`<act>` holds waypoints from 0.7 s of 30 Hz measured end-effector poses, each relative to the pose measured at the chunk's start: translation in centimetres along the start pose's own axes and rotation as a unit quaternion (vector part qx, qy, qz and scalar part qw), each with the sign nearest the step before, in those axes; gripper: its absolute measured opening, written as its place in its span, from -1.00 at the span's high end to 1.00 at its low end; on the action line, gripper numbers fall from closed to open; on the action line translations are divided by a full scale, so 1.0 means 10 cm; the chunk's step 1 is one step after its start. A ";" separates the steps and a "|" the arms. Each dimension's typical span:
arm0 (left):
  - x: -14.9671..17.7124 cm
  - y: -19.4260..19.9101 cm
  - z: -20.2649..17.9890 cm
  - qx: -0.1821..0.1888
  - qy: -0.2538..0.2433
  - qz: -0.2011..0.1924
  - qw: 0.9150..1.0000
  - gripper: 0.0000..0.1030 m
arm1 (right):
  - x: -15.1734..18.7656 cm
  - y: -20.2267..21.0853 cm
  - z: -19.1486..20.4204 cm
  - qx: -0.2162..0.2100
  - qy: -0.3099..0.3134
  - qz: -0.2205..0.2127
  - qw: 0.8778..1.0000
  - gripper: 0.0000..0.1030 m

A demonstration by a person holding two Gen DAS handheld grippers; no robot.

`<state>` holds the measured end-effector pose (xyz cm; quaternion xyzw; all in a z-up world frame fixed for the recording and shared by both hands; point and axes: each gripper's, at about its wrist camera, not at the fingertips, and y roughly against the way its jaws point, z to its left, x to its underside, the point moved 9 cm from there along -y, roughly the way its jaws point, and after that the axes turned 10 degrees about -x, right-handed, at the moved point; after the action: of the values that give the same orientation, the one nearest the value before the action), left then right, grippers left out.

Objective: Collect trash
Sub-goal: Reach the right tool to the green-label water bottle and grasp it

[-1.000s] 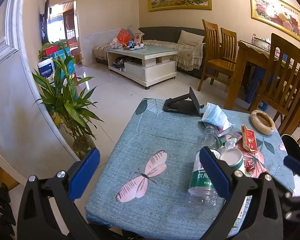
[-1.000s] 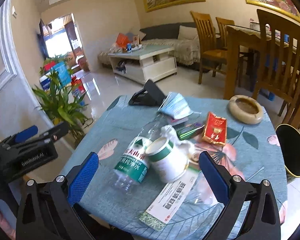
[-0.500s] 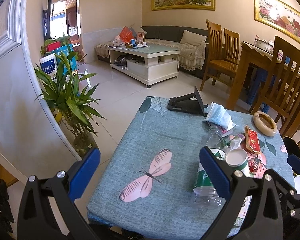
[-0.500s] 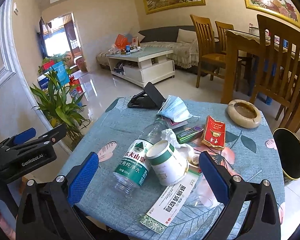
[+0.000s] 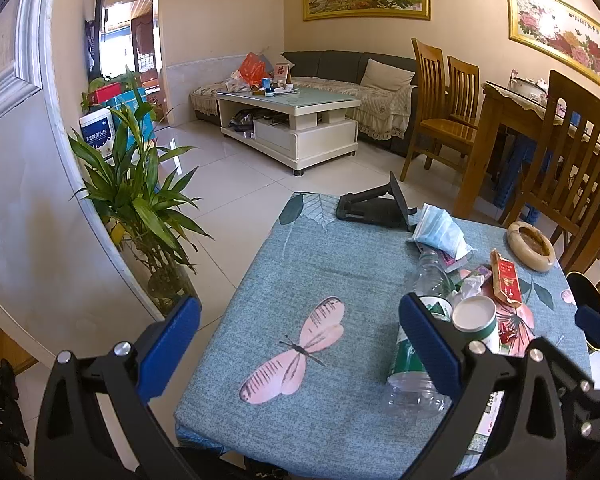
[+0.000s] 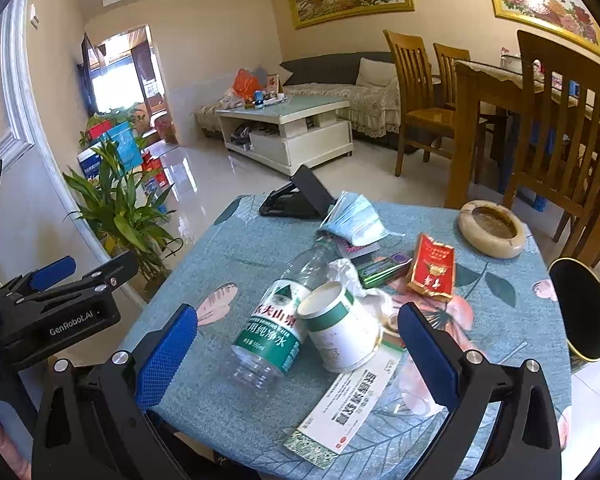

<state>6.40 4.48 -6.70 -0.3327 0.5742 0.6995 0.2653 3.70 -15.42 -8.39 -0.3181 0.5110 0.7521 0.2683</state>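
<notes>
Both views are evenly and brightly lit by daylight, which enters through the doorway (image 5: 134, 36) at the upper left of each frame, where the opening is blown out to near white in the right wrist view. Glare is reflected off the glossy floor tiles (image 6: 188, 176) below it. Soft, faint shadows are cast under the table (image 5: 312, 264). Strong fisheye bending is seen along the edges, with black corners. Focus is sharp throughout; no motion blur is visible.

Clear glossy plastic bottle (image 6: 278, 314), matt paper cup (image 6: 340, 326), woven cloth table cover (image 6: 236, 248), glossy floor tiles (image 5: 236, 184).
</notes>
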 end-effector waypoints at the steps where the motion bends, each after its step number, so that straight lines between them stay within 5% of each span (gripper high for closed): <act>1: 0.00 -0.01 0.01 -0.001 0.000 0.000 1.000 -0.94 | 0.02 -0.01 0.01 -0.003 -0.001 0.003 1.000 -0.93; 9: 0.11 -0.22 0.27 -0.037 0.012 0.018 0.999 -0.94 | 0.30 -0.33 0.12 -0.078 -0.040 0.066 0.994 -0.93; 16: 0.25 -0.52 0.64 -0.050 0.045 0.059 0.996 -0.94 | 0.57 -0.84 0.17 -0.155 -0.122 0.134 0.971 -0.93; 21: 0.29 -0.62 0.72 -0.063 0.048 0.066 0.995 -0.94 | 0.64 -1.17 0.08 -0.131 -0.159 0.152 0.967 -0.93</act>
<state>8.04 12.74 -11.96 -0.3436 0.5615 0.7335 0.1693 7.86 -10.28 -19.98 -0.1454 0.4015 0.8851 0.1849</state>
